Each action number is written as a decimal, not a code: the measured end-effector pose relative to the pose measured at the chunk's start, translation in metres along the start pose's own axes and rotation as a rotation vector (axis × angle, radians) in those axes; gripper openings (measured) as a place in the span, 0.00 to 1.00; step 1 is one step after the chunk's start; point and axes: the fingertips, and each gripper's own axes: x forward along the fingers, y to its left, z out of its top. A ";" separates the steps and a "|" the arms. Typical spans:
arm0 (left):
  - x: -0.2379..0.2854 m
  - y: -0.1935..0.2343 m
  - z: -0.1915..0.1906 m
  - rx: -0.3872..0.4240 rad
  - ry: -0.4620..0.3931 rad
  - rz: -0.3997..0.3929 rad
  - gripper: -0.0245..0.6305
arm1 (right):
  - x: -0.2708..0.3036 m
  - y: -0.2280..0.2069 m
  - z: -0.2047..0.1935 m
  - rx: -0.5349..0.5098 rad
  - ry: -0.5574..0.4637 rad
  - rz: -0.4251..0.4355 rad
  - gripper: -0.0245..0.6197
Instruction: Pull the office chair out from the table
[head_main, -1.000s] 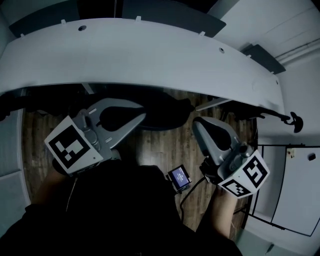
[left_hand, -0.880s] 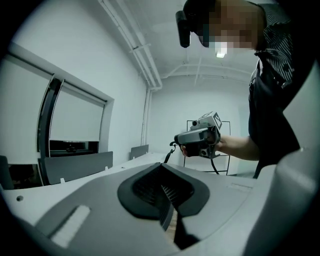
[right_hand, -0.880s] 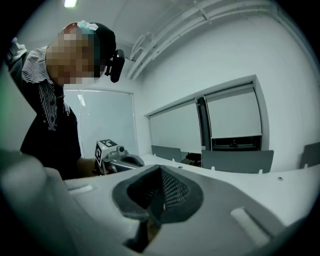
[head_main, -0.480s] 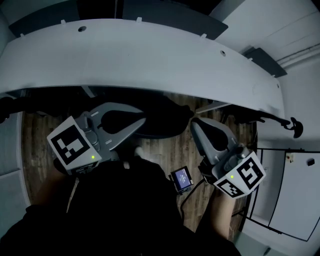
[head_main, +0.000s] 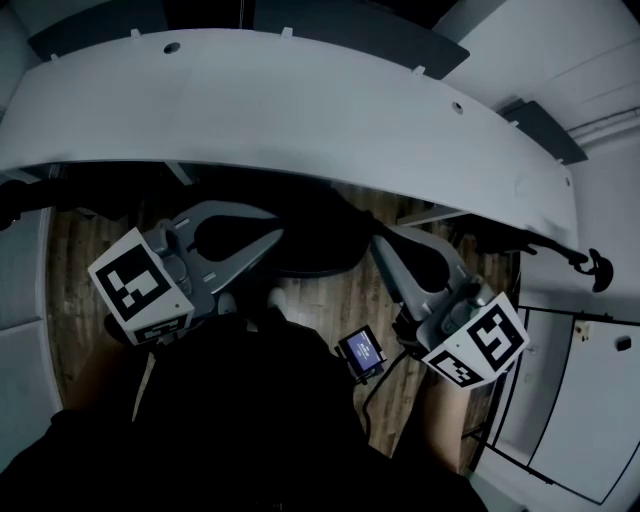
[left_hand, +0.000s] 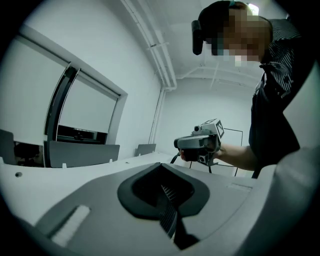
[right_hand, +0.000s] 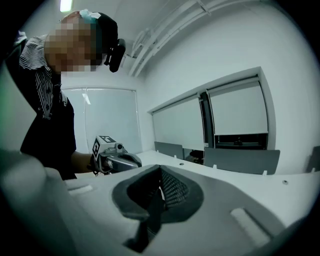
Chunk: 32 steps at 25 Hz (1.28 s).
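Observation:
The office chair (head_main: 315, 240) shows as a dark shape tucked under the curved white table (head_main: 300, 110). My left gripper (head_main: 272, 240) points at the chair's left side and my right gripper (head_main: 378, 238) at its right side, each tip at the chair's dark edge. Both jaws are closed together, and I cannot tell whether either tip touches the chair. In the left gripper view the shut left gripper (left_hand: 162, 167) faces the right gripper (left_hand: 200, 142) over the table top (left_hand: 75, 170). The right gripper view shows the shut right gripper (right_hand: 159, 172) and, beyond it, the left gripper (right_hand: 117, 159).
Wooden floor (head_main: 330, 300) lies below the table edge. A small device with a blue screen (head_main: 361, 352) hangs on a cable by my body. A white framed panel (head_main: 570, 390) stands at the right, and grey chair backs (head_main: 340, 25) line the table's far side.
Both grippers have shifted a little, the right one leftward toward the chair and the left one slightly left. Their jaws have stayed shut throughout.

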 end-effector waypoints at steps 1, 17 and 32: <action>0.001 0.000 -0.003 0.011 0.013 0.006 0.04 | 0.000 0.000 -0.002 -0.005 0.004 0.007 0.04; 0.007 0.000 -0.043 0.193 0.196 0.023 0.14 | 0.006 -0.004 -0.038 -0.049 0.098 0.011 0.04; 0.012 -0.018 -0.113 0.497 0.503 -0.120 0.51 | 0.025 0.026 -0.081 -0.231 0.292 0.114 0.33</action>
